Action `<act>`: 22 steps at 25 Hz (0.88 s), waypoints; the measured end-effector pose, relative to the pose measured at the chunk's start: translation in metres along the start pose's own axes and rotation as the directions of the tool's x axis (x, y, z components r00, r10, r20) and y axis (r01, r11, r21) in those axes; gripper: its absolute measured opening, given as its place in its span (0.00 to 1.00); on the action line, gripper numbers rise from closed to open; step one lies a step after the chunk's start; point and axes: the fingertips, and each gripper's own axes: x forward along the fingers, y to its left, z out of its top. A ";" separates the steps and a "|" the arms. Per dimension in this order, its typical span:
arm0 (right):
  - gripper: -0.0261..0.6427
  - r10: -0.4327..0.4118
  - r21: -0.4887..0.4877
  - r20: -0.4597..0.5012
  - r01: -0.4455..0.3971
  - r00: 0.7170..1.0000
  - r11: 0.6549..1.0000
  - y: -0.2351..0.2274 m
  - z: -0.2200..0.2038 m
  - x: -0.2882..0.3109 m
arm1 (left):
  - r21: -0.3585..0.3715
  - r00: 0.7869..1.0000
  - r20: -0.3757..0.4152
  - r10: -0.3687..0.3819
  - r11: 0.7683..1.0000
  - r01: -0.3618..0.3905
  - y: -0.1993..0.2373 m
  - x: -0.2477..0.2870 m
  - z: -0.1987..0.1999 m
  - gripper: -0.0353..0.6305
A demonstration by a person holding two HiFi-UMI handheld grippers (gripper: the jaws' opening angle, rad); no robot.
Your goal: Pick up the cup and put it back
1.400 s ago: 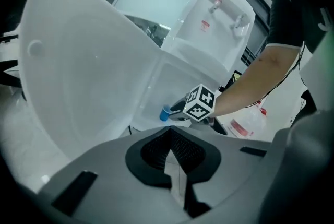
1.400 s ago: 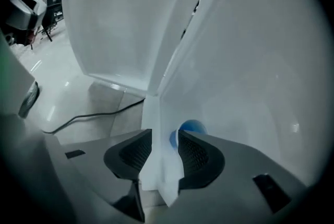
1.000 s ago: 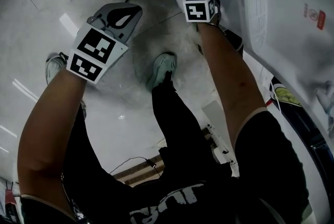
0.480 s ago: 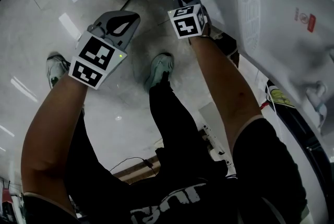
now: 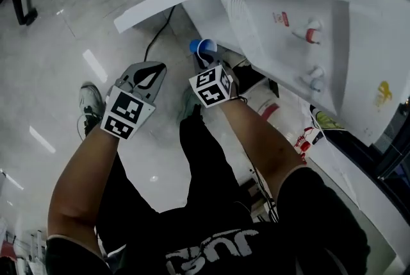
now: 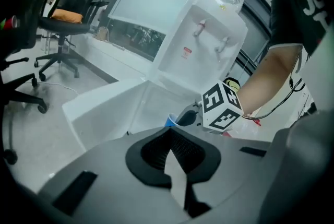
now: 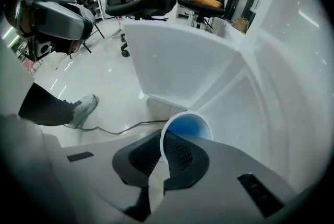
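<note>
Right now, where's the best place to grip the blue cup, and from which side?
The rim wall, from above the open mouth: one jaw inside, one outside. The cup is thin-walled and open-topped, and the right gripper pinches it so.

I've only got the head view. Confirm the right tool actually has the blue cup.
Observer: It does. In the right gripper view the right tool is shut on the blue cup, with its pads pinching the wall at the rim.
Operator: Check the cup for liquid.
Observer: The part of its inside that shows is bare blue. I see no liquid.
Operator: Now report the left tool.
Observer: The left gripper view shows the left tool shut, with nothing between its jaws.
</note>
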 end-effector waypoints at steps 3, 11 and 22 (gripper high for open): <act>0.09 0.009 -0.027 0.024 -0.009 1.000 1.000 0.003 0.018 -0.050 | 0.001 1.000 0.020 0.019 1.000 -0.020 -0.019 -0.026 0.034 0.06; 0.09 0.058 -0.097 0.105 -0.048 0.993 0.994 0.024 0.084 -0.216 | 0.026 0.997 0.074 0.007 1.000 -0.009 -0.102 -0.104 0.142 0.06; 0.09 0.143 -0.220 0.272 -0.083 0.952 0.972 0.021 0.185 -0.467 | 0.169 0.981 0.195 0.005 0.985 -0.038 -0.177 -0.227 0.330 0.06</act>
